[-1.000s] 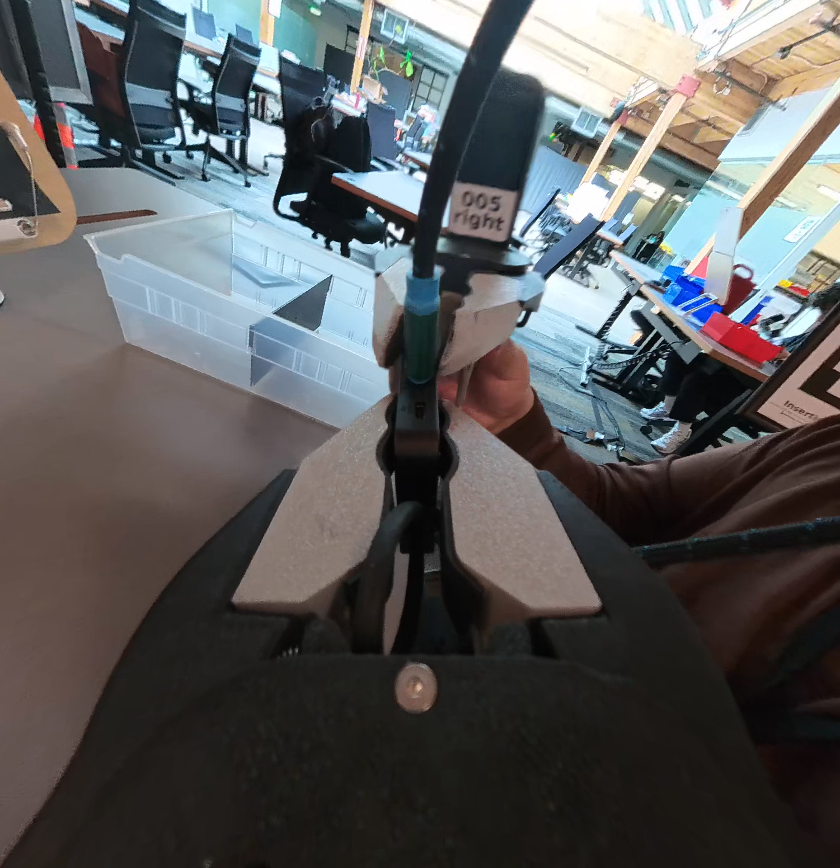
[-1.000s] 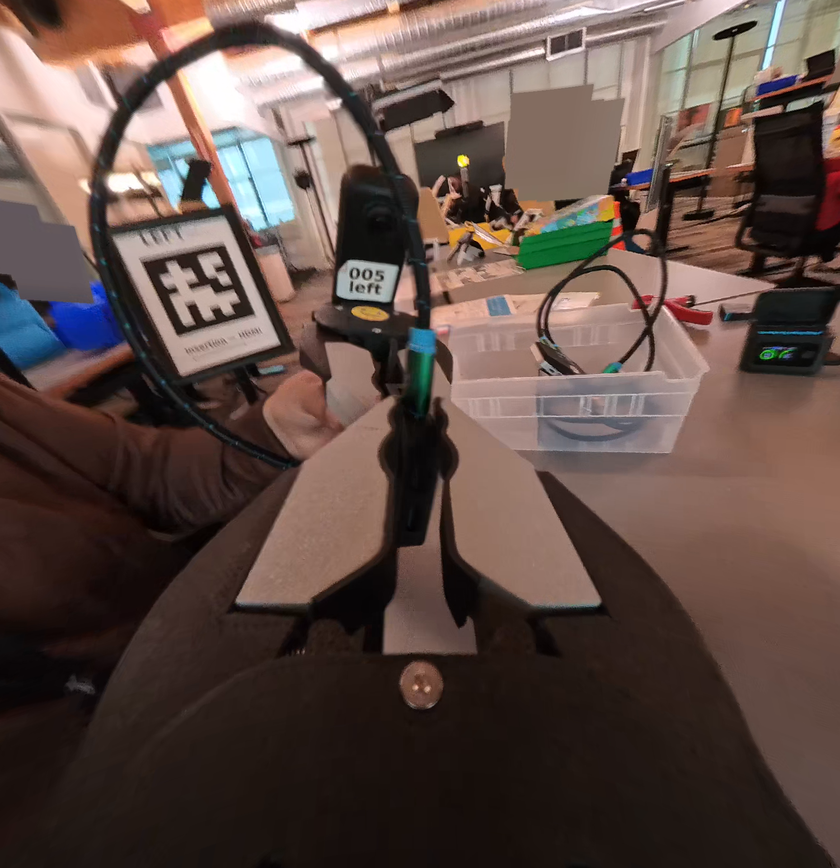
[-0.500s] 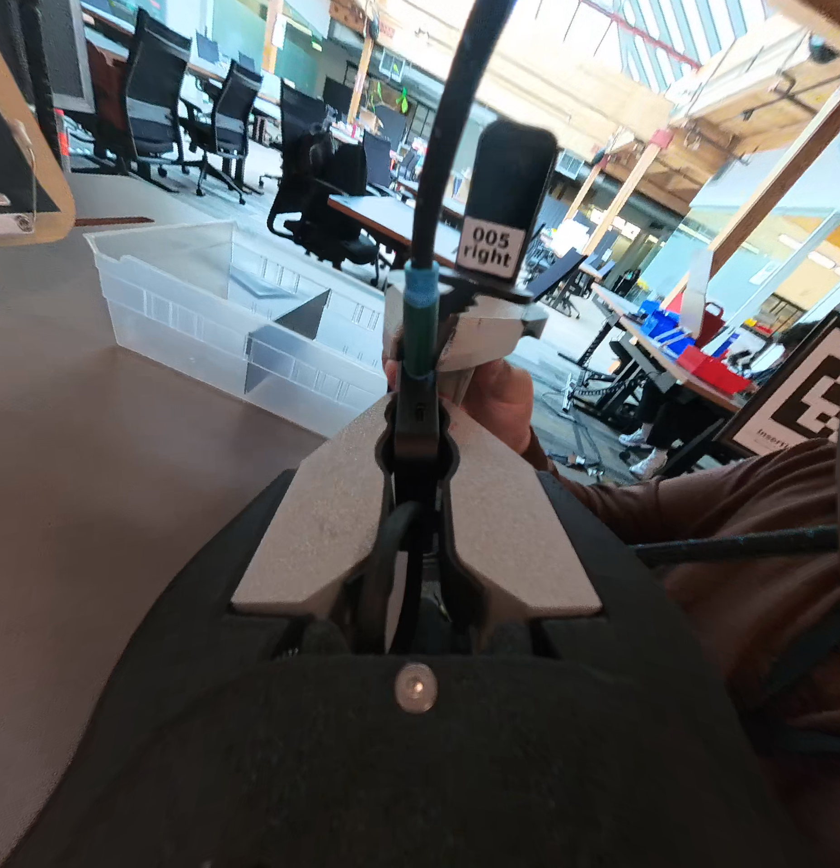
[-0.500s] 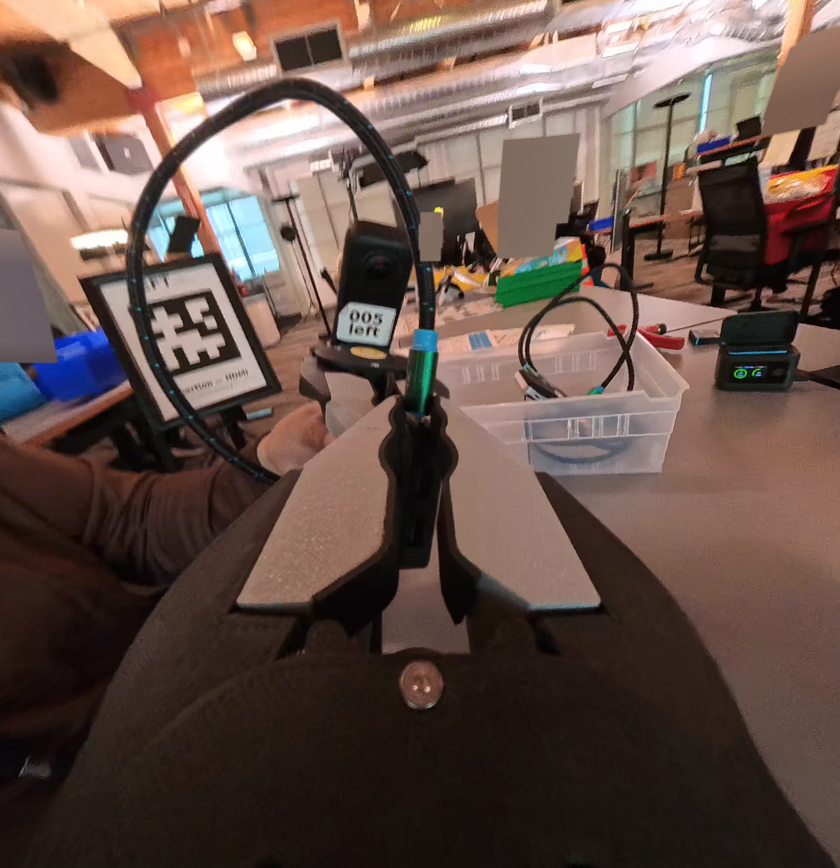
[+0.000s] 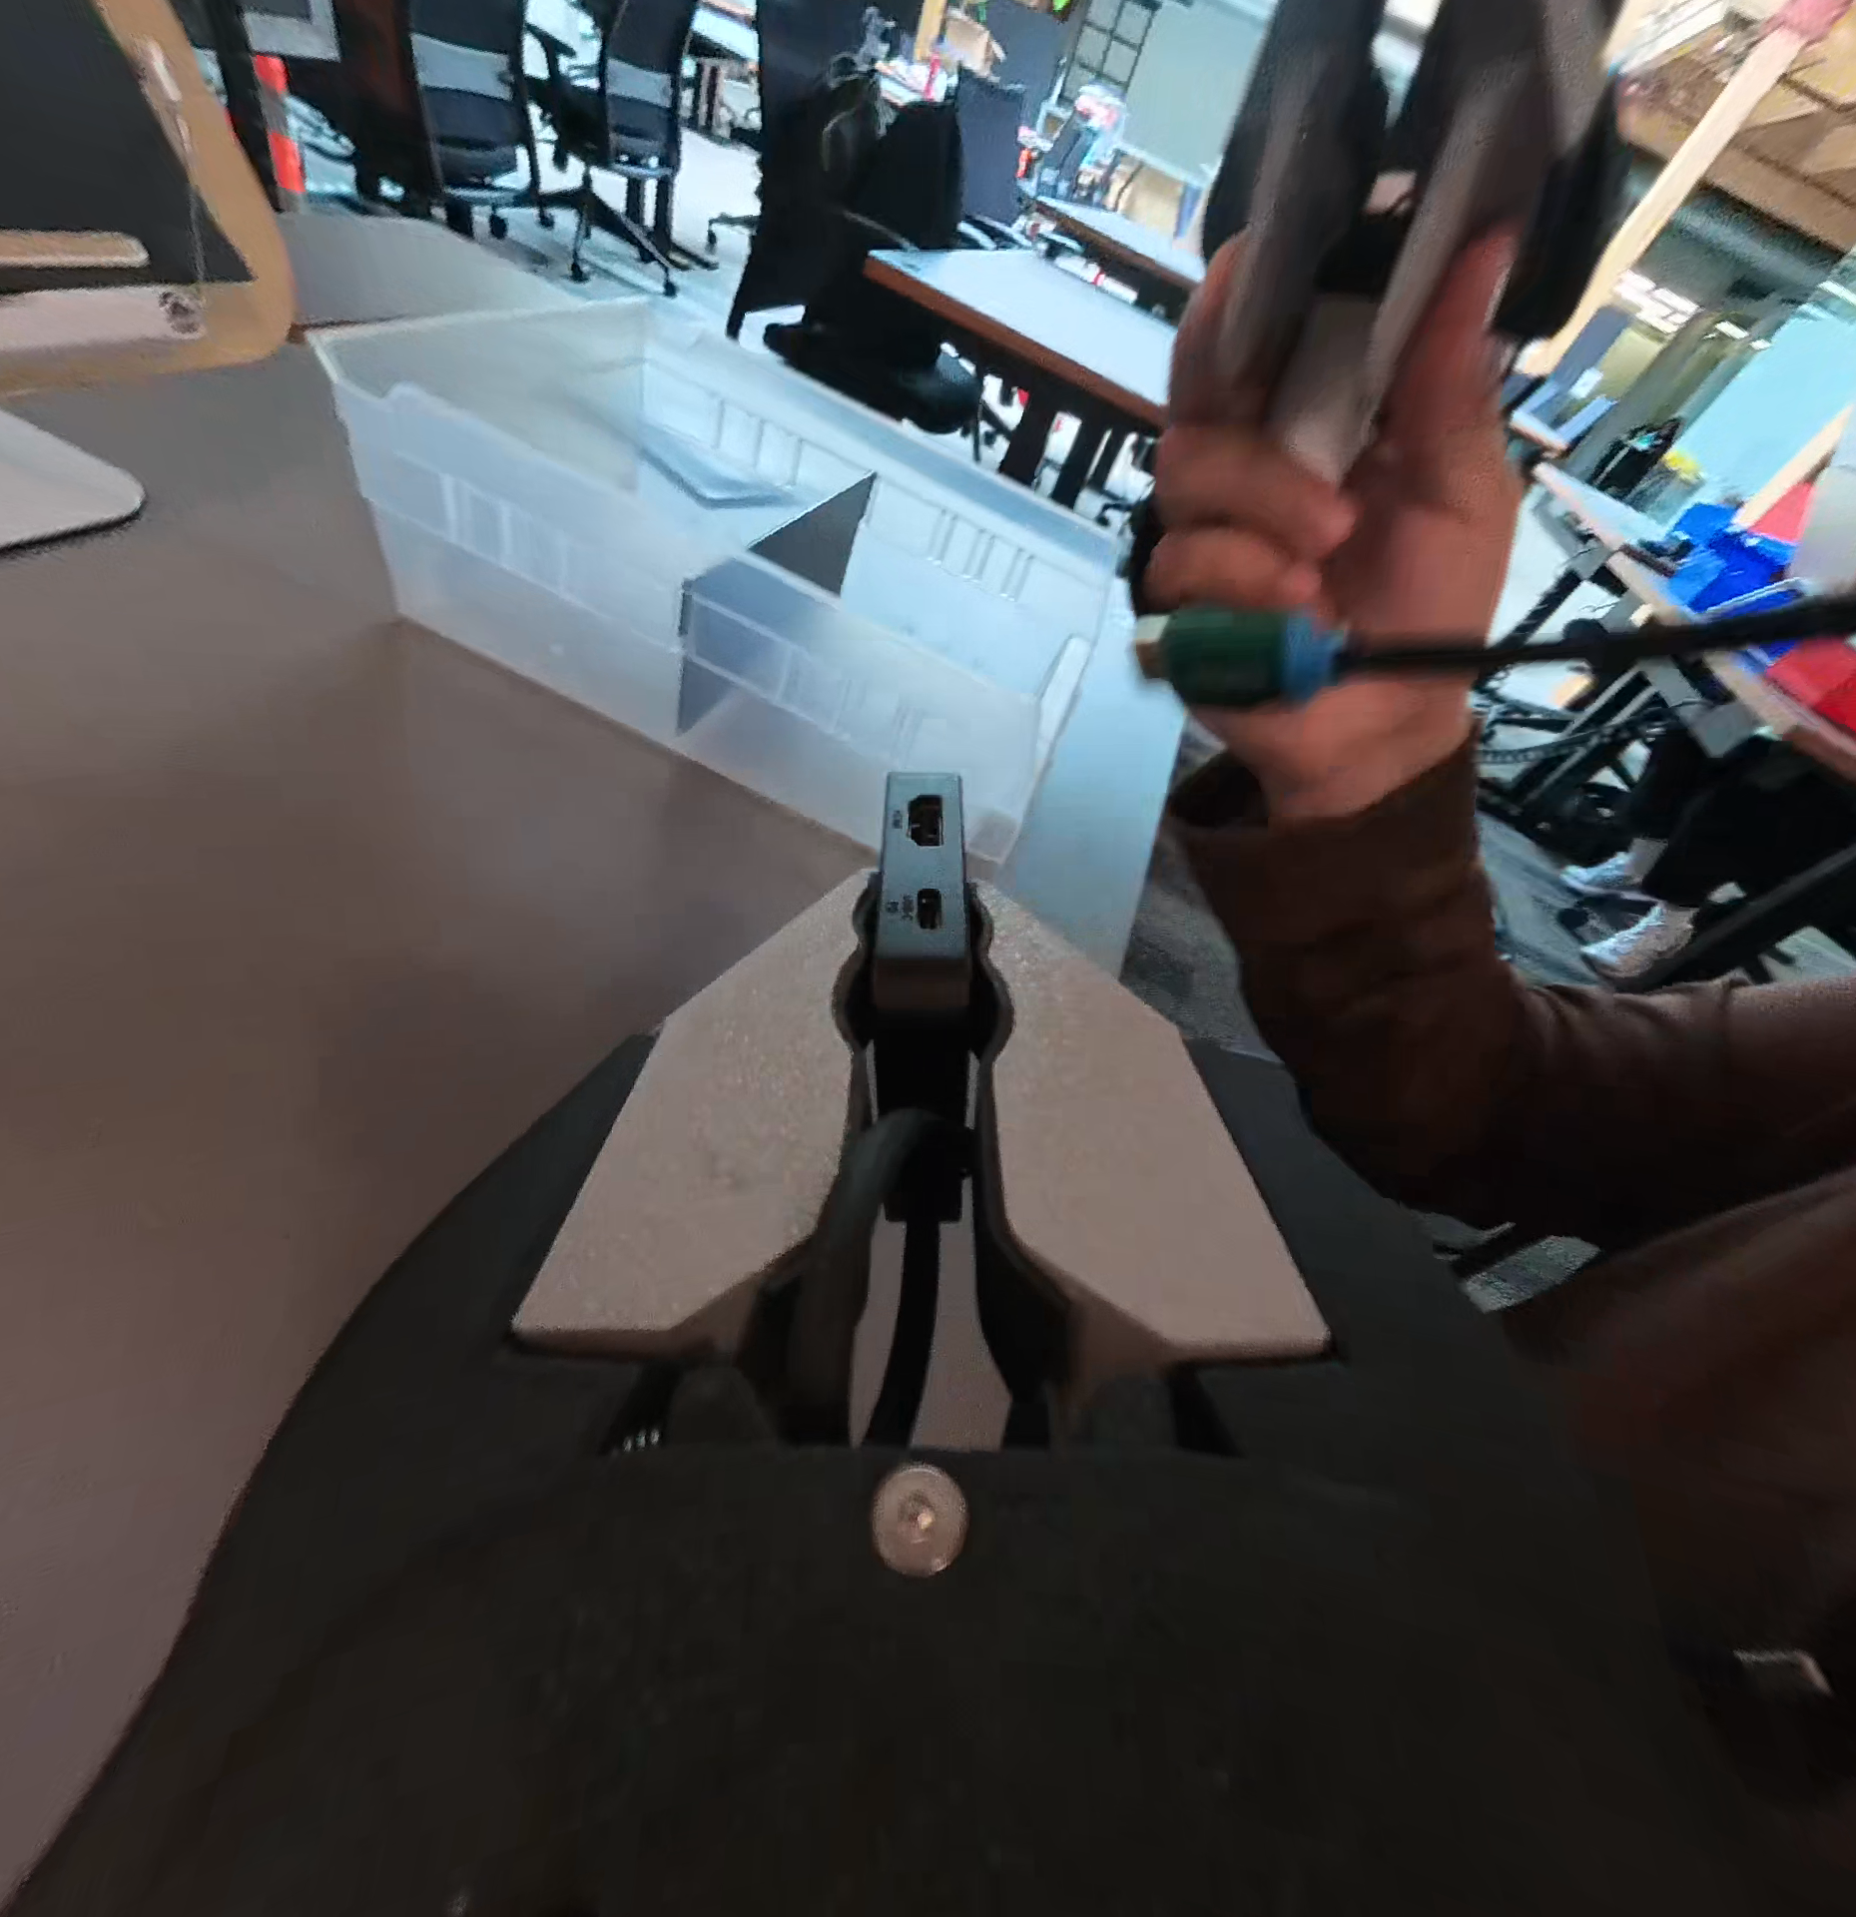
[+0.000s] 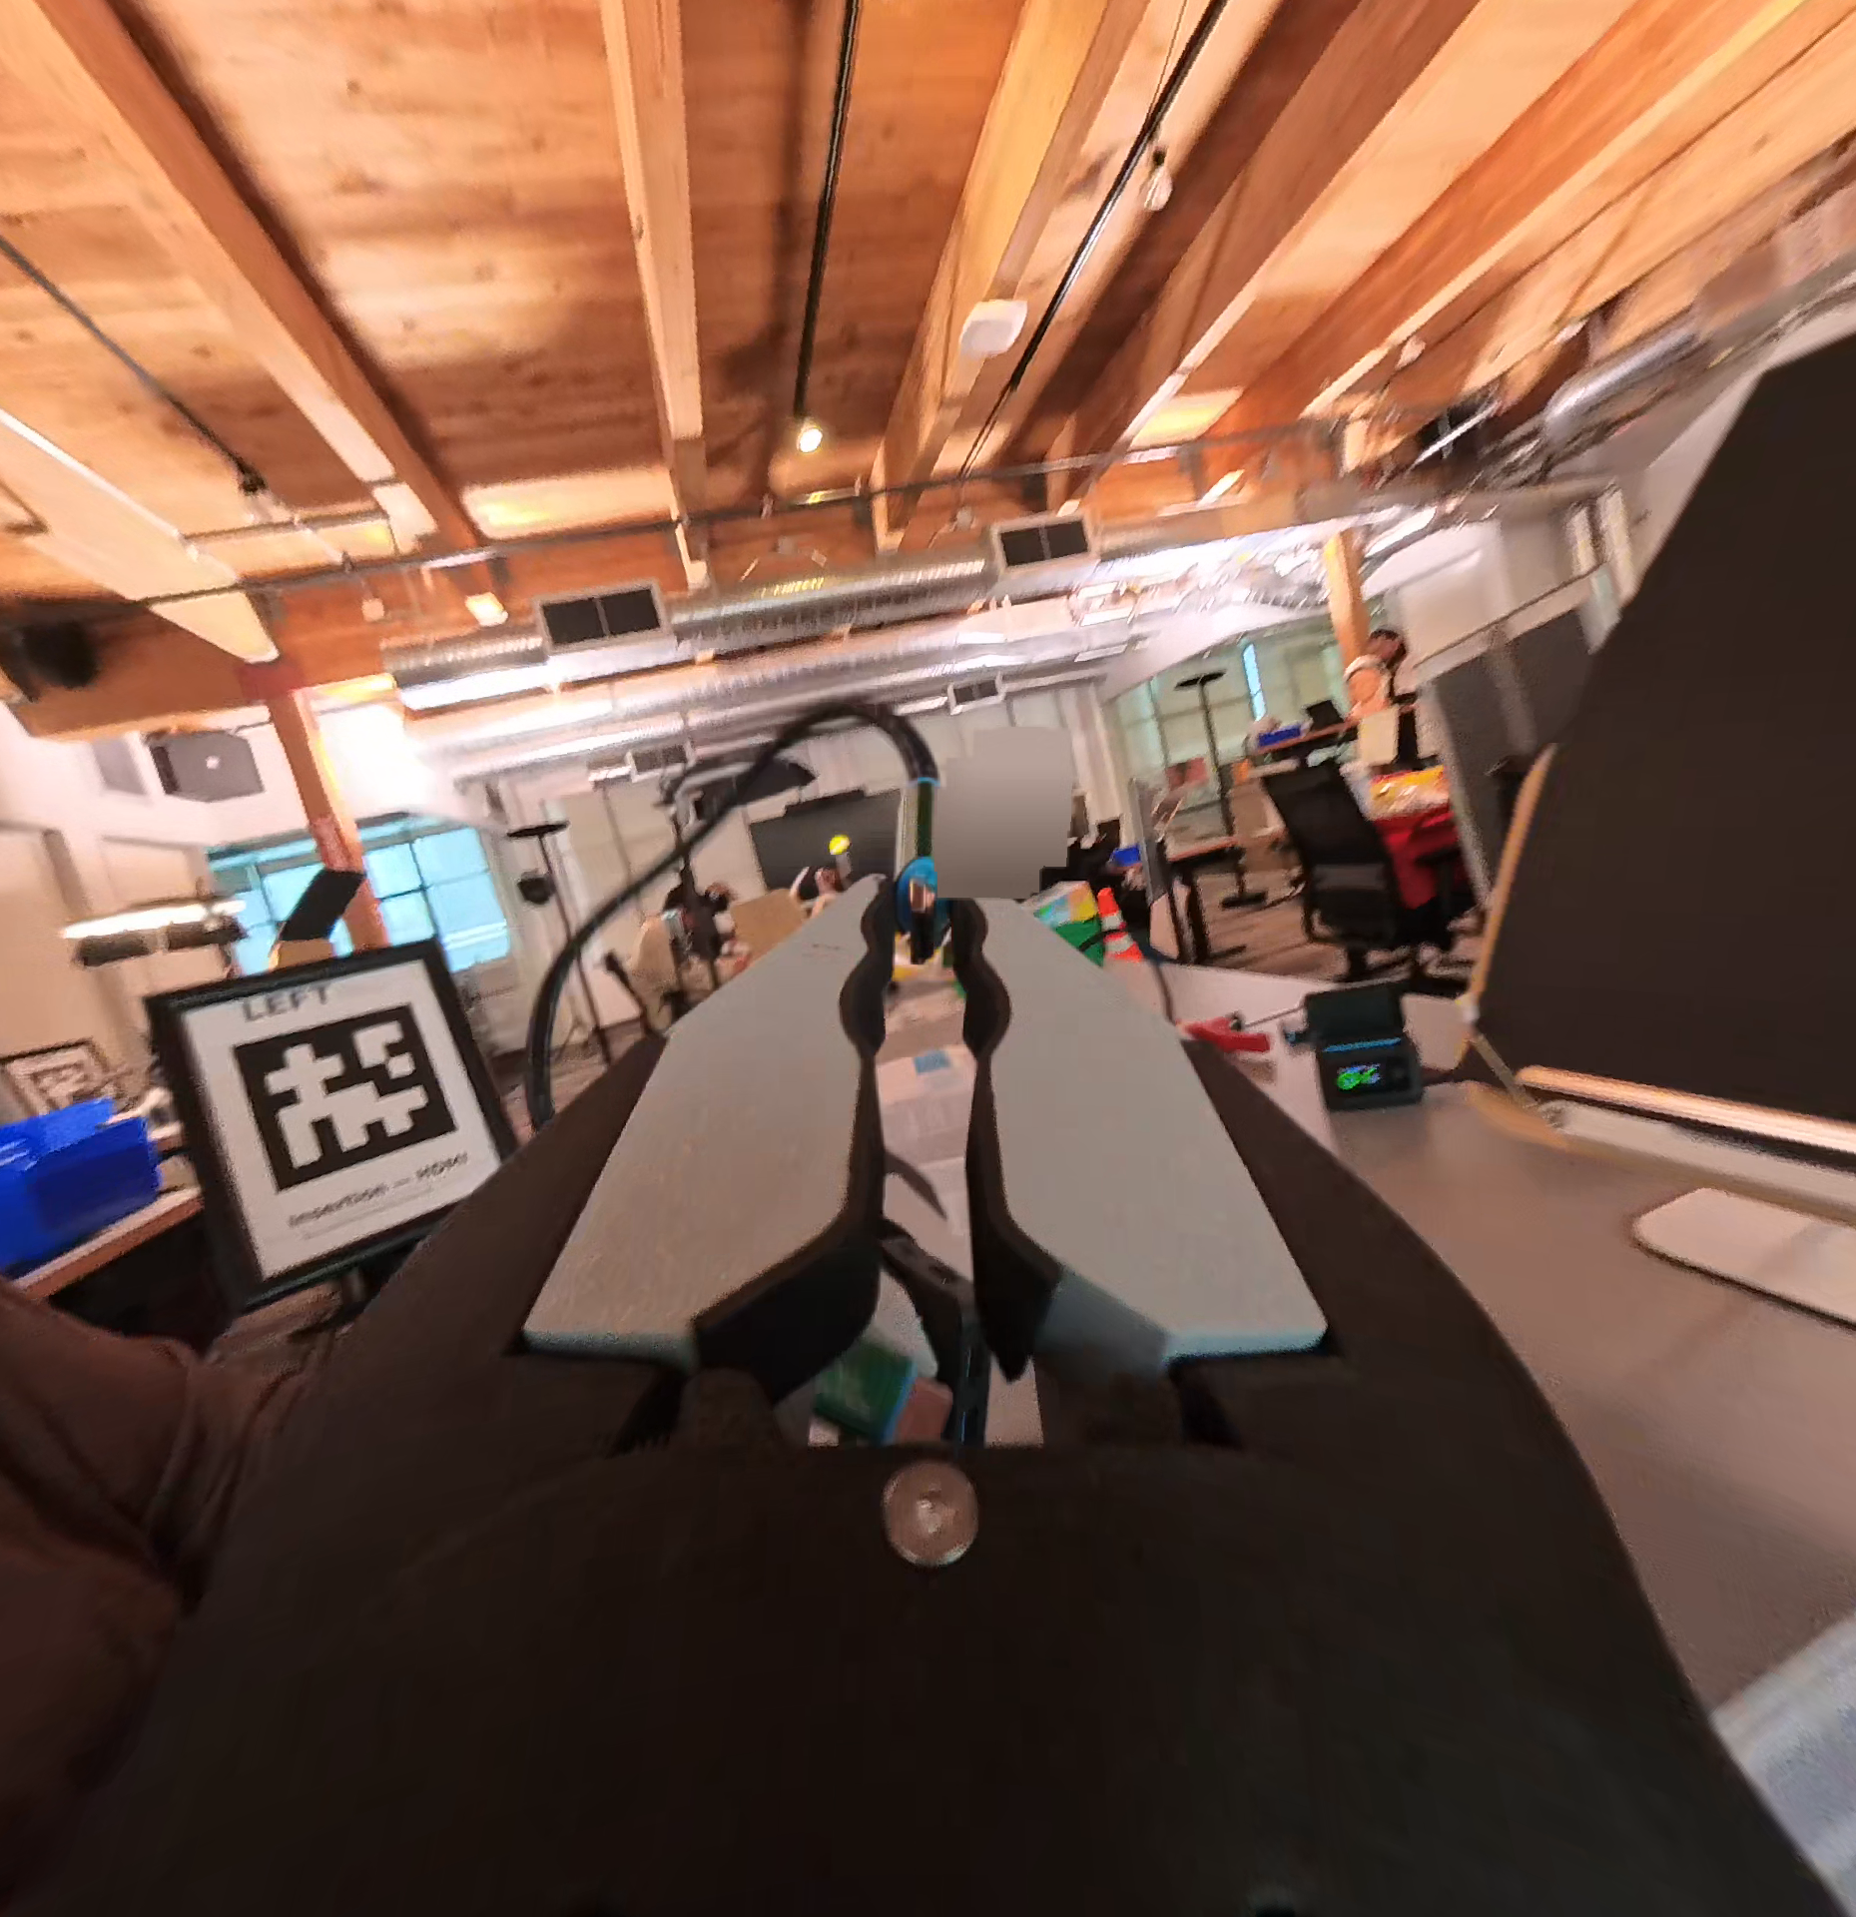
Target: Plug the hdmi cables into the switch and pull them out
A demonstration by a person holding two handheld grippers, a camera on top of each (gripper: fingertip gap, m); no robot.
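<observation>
The switch [image 5: 921,890], a small dark grey box, is sitting clamped upright between the closed fingertips of the left gripper [image 5: 921,934], with two ports showing on its near face and nothing plugged into them. A thin black lead is running from its lower end back between the fingers.

The HDMI plug [image 5: 1237,656], green with a blue collar, is hanging in the air up and to the right of the switch, well apart from it, its metal tip pointing left and its black cable [image 5: 1629,638] trailing off to the right. In the right wrist view the right gripper [image 6: 923,923] is pinching that cable just behind the blue collar [image 6: 915,894], fingertips nearly together.

A clear plastic bin [image 5: 633,539] is standing on the brown table [image 5: 228,882] behind the switch.
</observation>
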